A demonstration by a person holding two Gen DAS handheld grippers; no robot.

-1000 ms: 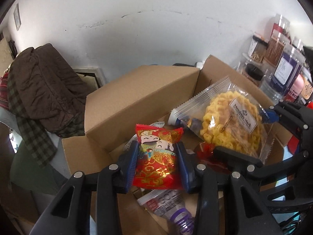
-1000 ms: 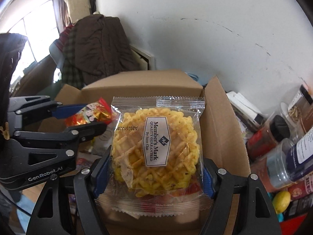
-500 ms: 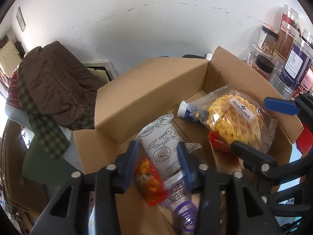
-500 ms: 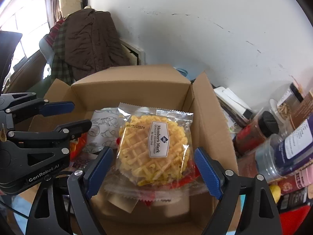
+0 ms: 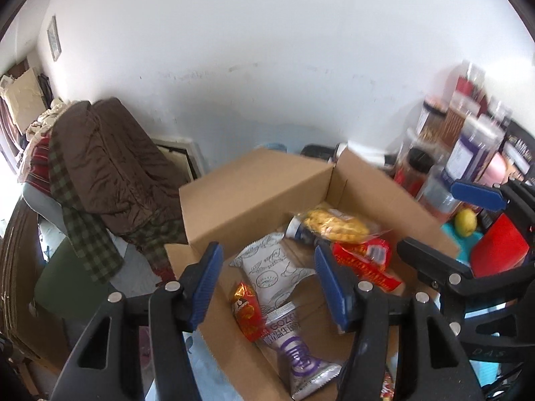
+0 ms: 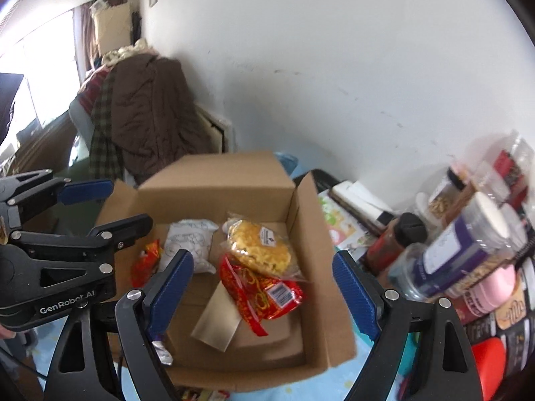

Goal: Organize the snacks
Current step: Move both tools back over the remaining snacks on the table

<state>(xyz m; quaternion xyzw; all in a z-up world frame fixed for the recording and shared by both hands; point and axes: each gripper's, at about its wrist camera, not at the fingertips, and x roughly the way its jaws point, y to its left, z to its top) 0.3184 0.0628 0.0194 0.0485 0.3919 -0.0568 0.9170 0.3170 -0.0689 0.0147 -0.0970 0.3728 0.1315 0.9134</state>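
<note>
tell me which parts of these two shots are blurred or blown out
Left wrist view: jars at right smeared by motion blur, cardboard box fairly sharp. Right wrist view: window at far left blown out white, jars at right blurred; both views bend at the fisheye edges.

An open cardboard box [image 6: 311, 234] sits in the middle of the right wrist view, flaps up. Inside, near the back, lies a clear bag with a round yellow waffle cookie [image 6: 259, 249]. It rests partly on a shiny red snack pack [image 6: 264, 292] just below it. To the left lies a white puffy packet [image 6: 192, 244] with line drawings. A small red and gold candy bag [image 6: 147, 260] lies further left. In the left wrist view, a silver and purple packet [image 5: 297, 351] lies at the bottom.
</note>
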